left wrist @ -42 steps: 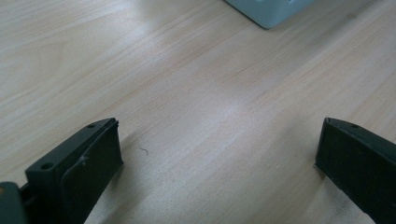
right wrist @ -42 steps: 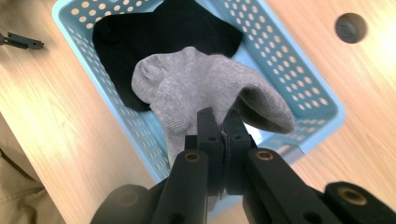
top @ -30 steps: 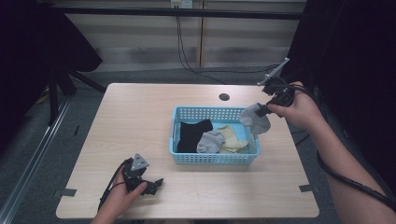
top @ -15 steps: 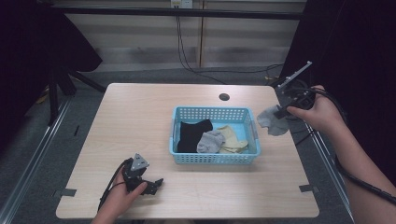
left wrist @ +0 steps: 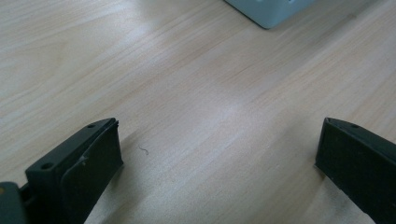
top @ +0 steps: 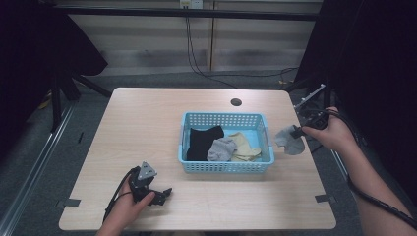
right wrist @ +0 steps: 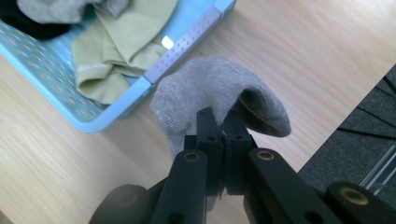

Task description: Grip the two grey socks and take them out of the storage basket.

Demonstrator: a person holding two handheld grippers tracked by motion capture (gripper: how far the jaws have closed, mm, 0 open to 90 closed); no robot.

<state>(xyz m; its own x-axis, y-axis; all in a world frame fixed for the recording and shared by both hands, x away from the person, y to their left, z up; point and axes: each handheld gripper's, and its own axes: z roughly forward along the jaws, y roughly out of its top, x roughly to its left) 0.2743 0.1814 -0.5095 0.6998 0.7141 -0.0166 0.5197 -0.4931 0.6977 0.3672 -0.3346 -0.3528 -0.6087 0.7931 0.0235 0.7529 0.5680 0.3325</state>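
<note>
A pale wooden table [top: 147, 128] stands in a dim room. Nearest, the left gripper [top: 156, 194] rests with jaws spread, empty. Beyond, a light-blue perforated plastic basket [top: 223, 167] holds socks. At the table's right edge, the right gripper [right wrist: 220, 122] pinches a grey sock [right wrist: 210, 91]; released here, the sock could slide onto the floor.

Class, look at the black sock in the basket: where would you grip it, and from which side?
Grip the black sock at its raised upper edge near the basket's far-left corner, coming from above. It lies flat and the walls likely block a sideways approach.
</note>
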